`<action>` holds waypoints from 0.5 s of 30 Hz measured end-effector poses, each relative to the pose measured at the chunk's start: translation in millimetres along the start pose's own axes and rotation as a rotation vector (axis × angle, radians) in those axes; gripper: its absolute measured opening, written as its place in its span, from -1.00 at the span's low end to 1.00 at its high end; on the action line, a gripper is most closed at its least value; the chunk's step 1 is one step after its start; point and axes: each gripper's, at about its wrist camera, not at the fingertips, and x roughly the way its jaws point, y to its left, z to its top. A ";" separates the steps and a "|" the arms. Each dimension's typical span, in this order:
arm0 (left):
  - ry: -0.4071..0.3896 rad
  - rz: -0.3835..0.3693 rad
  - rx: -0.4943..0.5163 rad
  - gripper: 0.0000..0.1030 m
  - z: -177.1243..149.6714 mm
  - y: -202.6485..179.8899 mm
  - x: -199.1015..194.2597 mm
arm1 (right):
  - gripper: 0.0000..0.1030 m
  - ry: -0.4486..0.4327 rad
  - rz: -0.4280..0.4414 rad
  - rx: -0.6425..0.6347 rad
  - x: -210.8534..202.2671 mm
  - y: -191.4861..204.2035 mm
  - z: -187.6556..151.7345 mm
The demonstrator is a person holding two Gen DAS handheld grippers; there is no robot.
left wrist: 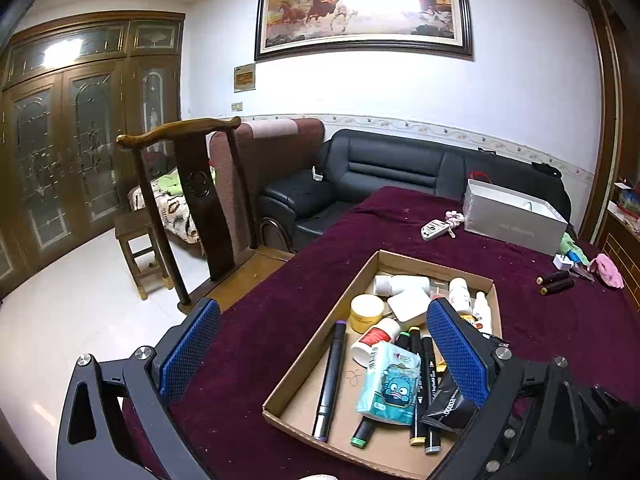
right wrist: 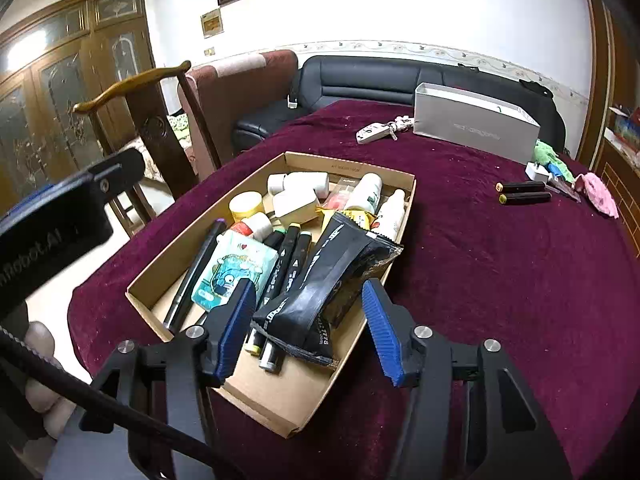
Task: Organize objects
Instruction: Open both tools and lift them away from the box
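Observation:
A shallow cardboard tray (left wrist: 296, 408) (right wrist: 280, 384) sits on the maroon tablecloth (right wrist: 500, 280), full of markers, white bottles, a yellow jar (left wrist: 366, 312) and a blue tissue pack (left wrist: 390, 384) (right wrist: 232, 268). A black foil packet (right wrist: 320, 280) (left wrist: 448, 400) lies on top of the markers. My right gripper (right wrist: 310, 326) is open with the packet's near end between its blue pads, a gap showing on the right side. My left gripper (left wrist: 324, 348) is open wide above the tray's near-left part and holds nothing.
Two black markers (right wrist: 522, 193) (left wrist: 556, 282) lie loose on the cloth at right, near a white plug (right wrist: 538, 171) and a pink cloth (right wrist: 598, 194). A key fob (right wrist: 374, 133) and a white box (right wrist: 476, 128) sit farther back. A wooden chair (left wrist: 192, 184) stands left.

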 end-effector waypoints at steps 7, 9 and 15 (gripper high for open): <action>0.016 0.009 -0.013 0.97 -1.6 5.5 5.6 | 0.15 0.014 0.006 -0.024 2.2 8.5 -3.8; 0.022 0.009 -0.016 0.97 -2.0 6.2 6.8 | 0.15 0.017 0.006 -0.028 2.8 10.6 -4.7; 0.027 0.016 -0.017 0.97 -2.8 6.1 8.4 | 0.15 0.024 0.006 -0.031 3.9 13.7 -6.2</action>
